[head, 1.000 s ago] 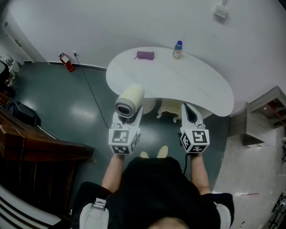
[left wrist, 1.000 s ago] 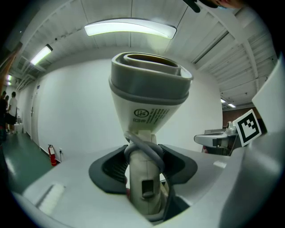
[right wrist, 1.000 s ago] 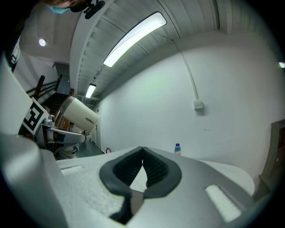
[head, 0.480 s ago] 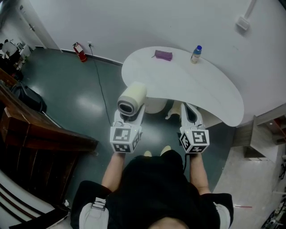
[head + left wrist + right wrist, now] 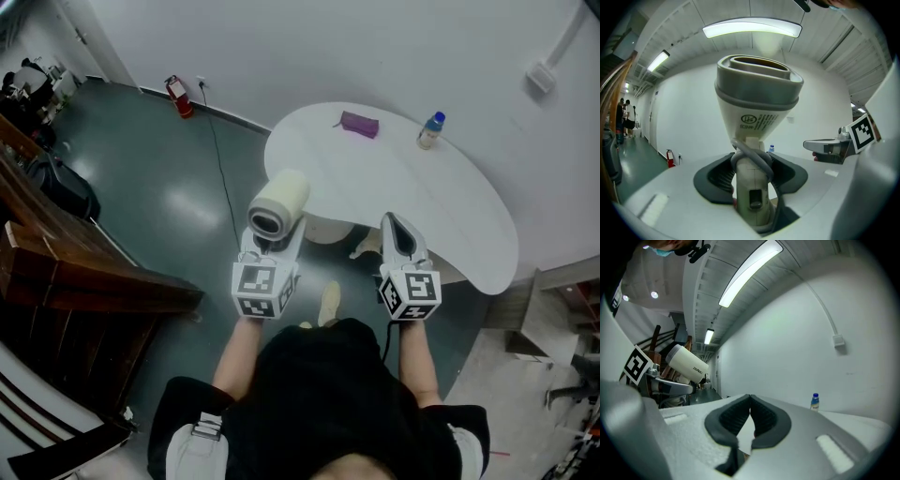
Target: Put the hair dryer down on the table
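Left gripper view: left gripper [image 5: 751, 161] jaws are partly apart and clamped on the handle of the hair dryer [image 5: 752, 108], one pad on each side. The handle stands upright with its switch facing the camera. A grey cord [image 5: 761, 161] is looped round the top of the handle, and the cream barrel sits above it, the grey-ringed end at 12 o'clock.

Right gripper view: right gripper [image 5: 750, 398] jaws are closed, tips touching, with nothing between them. A bottle [image 5: 814, 402] stands on the desk [image 5: 862, 420] at 3 o'clock.

Head view: left gripper [image 5: 272, 246] carries the hair dryer [image 5: 277, 206] in the air, not on the desk. The grey-ringed end faces back toward the person. The right gripper [image 5: 398, 234] is beside it at 3 o'clock, at about the same height.

- The white kidney-shaped desk [image 5: 394, 187] is at 1 o'clock from the dryer, and the dryer sits at its near edge in frame.
- A purple item [image 5: 360, 124] and the bottle [image 5: 430, 131] are near the desk's far edge, well apart from both grippers.
- A fire extinguisher [image 5: 178, 96] stands by the wall at 11 o'clock.
- The floor [image 5: 169, 197] is grey-green.
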Motion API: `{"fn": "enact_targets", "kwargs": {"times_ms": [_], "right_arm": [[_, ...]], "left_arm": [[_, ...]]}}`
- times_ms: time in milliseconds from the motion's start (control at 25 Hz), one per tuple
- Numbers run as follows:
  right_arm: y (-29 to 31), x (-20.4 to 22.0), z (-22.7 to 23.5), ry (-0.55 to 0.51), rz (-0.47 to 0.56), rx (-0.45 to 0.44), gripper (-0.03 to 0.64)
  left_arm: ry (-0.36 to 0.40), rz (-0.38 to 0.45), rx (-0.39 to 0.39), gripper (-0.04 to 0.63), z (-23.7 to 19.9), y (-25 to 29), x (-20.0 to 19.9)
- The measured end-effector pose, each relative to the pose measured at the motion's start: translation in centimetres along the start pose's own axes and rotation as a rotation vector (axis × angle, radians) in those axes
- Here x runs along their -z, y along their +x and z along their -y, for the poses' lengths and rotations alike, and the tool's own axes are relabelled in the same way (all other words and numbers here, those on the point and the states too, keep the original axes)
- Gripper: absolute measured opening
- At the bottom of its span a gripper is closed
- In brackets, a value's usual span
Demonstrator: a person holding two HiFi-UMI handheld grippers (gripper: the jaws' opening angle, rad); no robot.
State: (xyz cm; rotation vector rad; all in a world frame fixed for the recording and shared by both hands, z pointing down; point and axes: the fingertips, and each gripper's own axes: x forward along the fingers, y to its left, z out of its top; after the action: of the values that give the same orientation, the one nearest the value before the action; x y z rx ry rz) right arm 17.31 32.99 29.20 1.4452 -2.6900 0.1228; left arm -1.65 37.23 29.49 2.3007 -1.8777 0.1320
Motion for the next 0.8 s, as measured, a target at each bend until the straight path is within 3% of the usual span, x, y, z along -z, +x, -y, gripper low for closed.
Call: {"fn": "enact_targets", "kwargs": {"times_ms": [800], "right_arm": [[16.3,-0.8,7.9,0.006,-0.031,-0.170,0.005]], "left_arm": [[-0.025,-0.050,-0.146,0.219,-4.2,14.3,-1.1]]}}
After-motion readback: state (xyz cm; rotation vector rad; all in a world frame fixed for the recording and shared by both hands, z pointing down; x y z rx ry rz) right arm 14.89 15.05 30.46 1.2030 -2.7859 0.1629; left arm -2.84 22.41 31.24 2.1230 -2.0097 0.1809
